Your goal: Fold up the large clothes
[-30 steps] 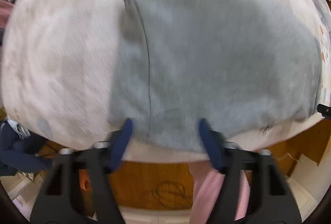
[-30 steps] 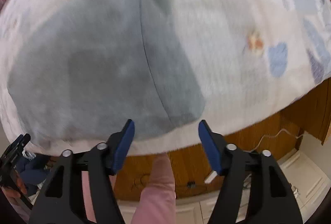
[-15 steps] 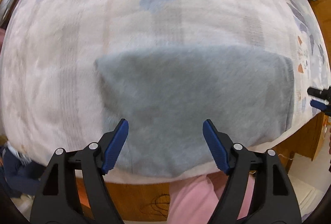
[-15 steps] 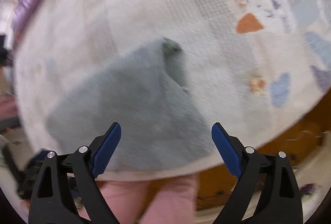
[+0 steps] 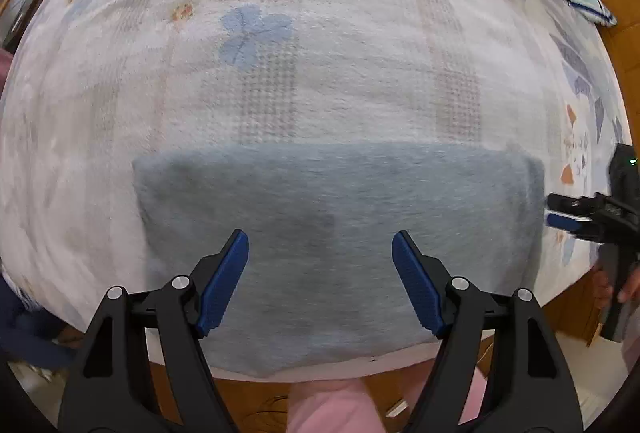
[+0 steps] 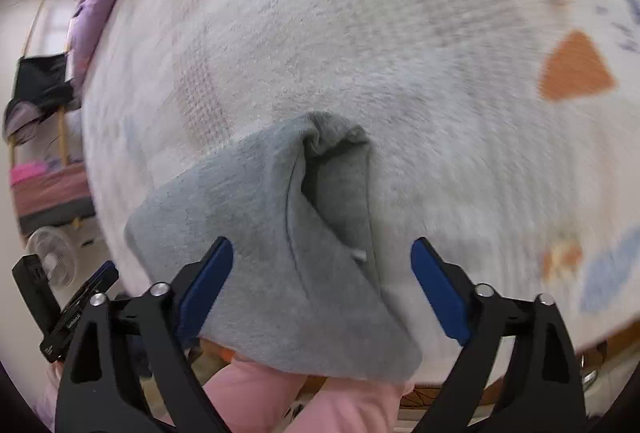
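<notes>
The left gripper [image 5: 320, 265] is hanging released over the folded grey garment [image 5: 340, 233]; the right gripper [image 6: 322, 273] jaws, empty, have just been narrowing slightly

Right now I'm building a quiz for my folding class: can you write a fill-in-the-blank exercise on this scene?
1. The folded garment on the bed cover is ____ in colour.
2. The left gripper has its jaws ____, holding nothing.
3. The right gripper has blue pads that stand ____ the garment's open end.

Missing words: grey; open; either side of

Garment [image 5: 340, 217] on bed [image 5: 320, 73], near edge
</notes>
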{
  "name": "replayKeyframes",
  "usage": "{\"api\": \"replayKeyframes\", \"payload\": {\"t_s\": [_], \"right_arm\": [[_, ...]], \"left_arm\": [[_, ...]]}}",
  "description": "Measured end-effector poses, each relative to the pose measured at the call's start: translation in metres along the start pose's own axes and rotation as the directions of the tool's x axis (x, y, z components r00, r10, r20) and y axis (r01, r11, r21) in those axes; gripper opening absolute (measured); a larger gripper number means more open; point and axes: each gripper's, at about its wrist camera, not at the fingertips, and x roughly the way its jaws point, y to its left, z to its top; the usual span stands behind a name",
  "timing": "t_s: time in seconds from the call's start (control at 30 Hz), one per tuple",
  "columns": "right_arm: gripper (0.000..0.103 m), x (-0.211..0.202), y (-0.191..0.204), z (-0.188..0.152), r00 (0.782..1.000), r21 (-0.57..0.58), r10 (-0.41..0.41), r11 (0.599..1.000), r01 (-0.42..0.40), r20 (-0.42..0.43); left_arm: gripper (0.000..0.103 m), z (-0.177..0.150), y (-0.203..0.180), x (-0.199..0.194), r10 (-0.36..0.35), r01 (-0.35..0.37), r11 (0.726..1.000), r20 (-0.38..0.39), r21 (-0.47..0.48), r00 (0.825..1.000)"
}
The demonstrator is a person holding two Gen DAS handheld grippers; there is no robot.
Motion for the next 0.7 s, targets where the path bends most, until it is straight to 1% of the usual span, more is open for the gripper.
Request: {"api": "replayKeyframes", "payload": {"t_s": [0.03, 0.1, 0.2, 0.23, 0.27, 0.3, 0.33, 0.43, 0.47, 0.5, 0.53, 0.57, 0.6, 0.63, 0.67, 0.7], "right_arm": [[0.077, 0.008, -0.004, 0.006, 0.998, -0.012, 0.045, 0.999, -0.046, -0.032], [0.077, 0.014, -0.008, 0.013, 0.992, -0.035, 0.101, 0.994, -0.104, -0.076], [0.076, 0.024, -0.012, 0.023, 0.985, -0.093, 0.116, 0.987, -0.128, -0.127], [0.077, 0.027, -0.014, 0.026, 0.981, -0.096, 0.132, 0.984, -0.147, -0.144], [0.079, 0.027, -0.018, 0.028, 0.973, -0.086, 0.166, 0.980, -0.181, -0.159], [0.082, 0.027, -0.024, 0.029, 0.961, -0.058, 0.220, 0.971, -0.233, -0.170], [0.083, 0.027, -0.033, 0.031, 0.943, -0.021, 0.285, 0.956, -0.293, -0.173], [0.084, 0.031, -0.054, 0.036, 0.891, 0.106, 0.420, 0.907, -0.407, -0.174], [0.084, 0.033, -0.056, 0.039, 0.875, 0.121, 0.449, 0.893, -0.433, -0.181], [0.084, 0.037, -0.054, 0.040, 0.865, 0.109, 0.462, 0.887, -0.449, -0.199], [0.085, 0.041, -0.052, 0.040, 0.859, 0.095, 0.465, 0.885, -0.455, -0.213], [0.084, 0.046, -0.046, 0.039, 0.840, 0.084, 0.485, 0.873, -0.480, -0.243], [0.084, 0.054, -0.039, 0.036, 0.802, 0.100, 0.524, 0.849, -0.519, -0.286], [0.085, 0.064, -0.031, 0.032, 0.784, 0.101, 0.529, 0.843, -0.528, -0.325], [0.085, 0.070, -0.024, 0.029, 0.784, 0.087, 0.515, 0.850, -0.520, -0.345], [0.085, 0.078, -0.015, 0.027, 0.793, 0.055, 0.492, 0.860, -0.508, -0.359]], "left_arm": [[0.075, -0.003, -0.004, 0.002, 0.002, -0.002, 1.000, -0.007, -0.006, 1.000], [0.075, -0.010, -0.012, 0.005, -0.014, 0.013, 0.999, -0.025, -0.046, 1.000], [0.075, -0.014, -0.020, 0.010, -0.026, 0.022, 0.995, -0.041, -0.099, 0.999], [0.075, -0.015, -0.020, 0.011, -0.019, 0.014, 0.994, -0.044, -0.108, 0.999], [0.075, -0.015, -0.022, 0.013, -0.015, 0.009, 0.993, -0.049, -0.116, 0.999], [0.075, -0.016, -0.024, 0.016, -0.018, 0.010, 0.991, -0.058, -0.130, 0.998], [0.075, -0.015, -0.025, 0.016, -0.024, 0.016, 0.989, -0.058, -0.145, 0.998], [0.075, -0.013, -0.032, 0.016, -0.050, 0.044, 0.981, -0.023, -0.189, 0.998], [0.075, -0.012, -0.034, 0.016, -0.063, 0.057, 0.979, -0.021, -0.196, 0.998], [0.075, -0.012, -0.036, 0.018, -0.069, 0.063, 0.977, -0.020, -0.202, 0.997], [0.075, -0.011, -0.038, 0.019, -0.070, 0.064, 0.976, -0.018, -0.207, 0.997], [0.075, -0.009, -0.039, 0.021, -0.071, 0.066, 0.977, -0.017, -0.205, 0.997], [0.075, -0.007, -0.042, 0.023, -0.066, 0.060, 0.978, -0.023, -0.200, 0.998], [0.075, -0.006, -0.043, 0.024, -0.058, 0.051, 0.979, -0.030, -0.197, 0.998], [0.075, -0.005, -0.044, 0.026, -0.051, 0.043, 0.980, -0.036, -0.194, 0.998], [0.075, -0.001, -0.046, 0.027, -0.050, 0.041, 0.980, -0.040, -0.194, 0.998]]}}
